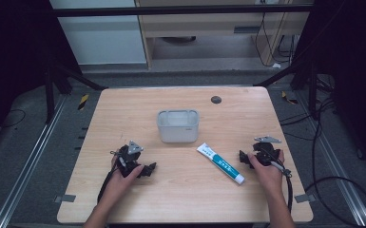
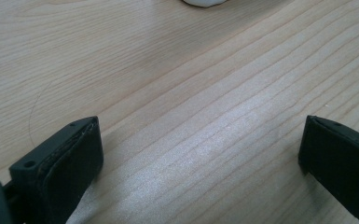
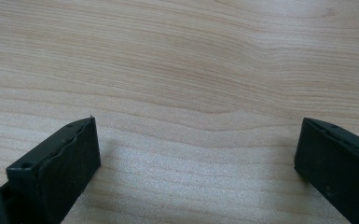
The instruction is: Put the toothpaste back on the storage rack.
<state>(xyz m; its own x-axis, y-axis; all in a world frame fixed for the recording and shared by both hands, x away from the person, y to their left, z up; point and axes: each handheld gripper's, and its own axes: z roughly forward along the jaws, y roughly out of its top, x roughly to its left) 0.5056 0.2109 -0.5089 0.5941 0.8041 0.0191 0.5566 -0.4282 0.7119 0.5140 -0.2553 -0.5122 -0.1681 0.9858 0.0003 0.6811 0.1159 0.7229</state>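
Presently both tongs, left (image 1: 148,169) and right (image 1: 243,158), rest spread and empty on the pale wooden bench (image 1: 180,199); likely next, the right reaches the white-and-teal toothpaste tube (image 1: 220,163) for the white rectangular plastic bin (image 1: 178,126).

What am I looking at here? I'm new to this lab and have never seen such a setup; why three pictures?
A person sits at a wooden table holding a hand-operated gripper in each hand: the left gripper and the right gripper. The high view looks down from above. The other two come from cameras riding on each gripper, looking along its black fingers, which stand wide apart over bare wood. On the table lie a white bin and a toothpaste tube. Nothing is held.
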